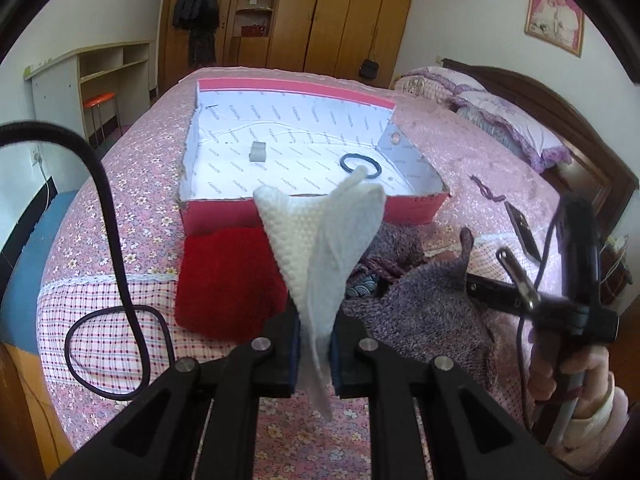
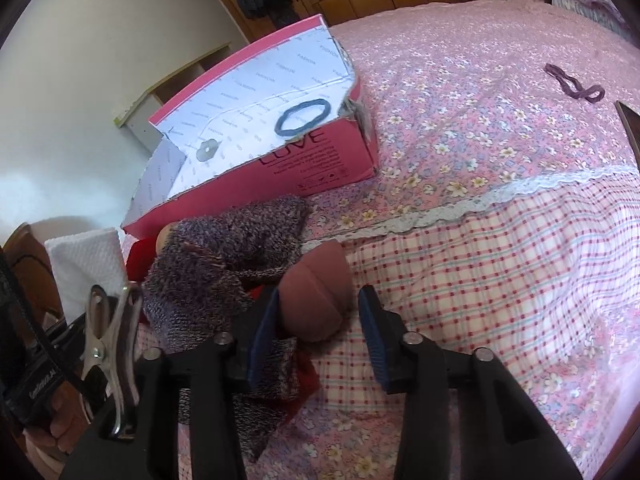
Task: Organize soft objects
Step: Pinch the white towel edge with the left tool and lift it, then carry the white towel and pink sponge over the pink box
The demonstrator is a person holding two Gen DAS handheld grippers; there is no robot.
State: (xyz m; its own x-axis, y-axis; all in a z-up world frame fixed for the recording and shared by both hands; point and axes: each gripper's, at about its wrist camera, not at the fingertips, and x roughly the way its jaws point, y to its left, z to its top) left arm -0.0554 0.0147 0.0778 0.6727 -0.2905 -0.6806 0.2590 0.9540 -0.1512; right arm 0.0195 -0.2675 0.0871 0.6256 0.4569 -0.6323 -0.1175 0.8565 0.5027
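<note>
Left gripper (image 1: 314, 340) — jaws clamped on white cloth (image 1: 320, 236), which stands upright. Pink box (image 1: 312, 204) lies straight ahead — beyond the cloth.

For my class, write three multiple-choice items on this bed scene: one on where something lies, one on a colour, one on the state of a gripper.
1. Where does the dark hair tie lie?
A. Inside the pink box
B. On the red cloth
C. On the pillow

2. What colour is the cloth held by the left gripper?
A. Red
B. White
C. Purple

3. How does the right gripper stand?
A. Shut on the white cloth
B. Out of view
C. Open, with the brown sock toe between its fingers

Answers
1. A: the tie rests on the box's white lining.
2. B: the pinched cloth is white, with the red cloth on the bed behind it.
3. C: a gap shows between the toe and the right-hand pad.
</note>
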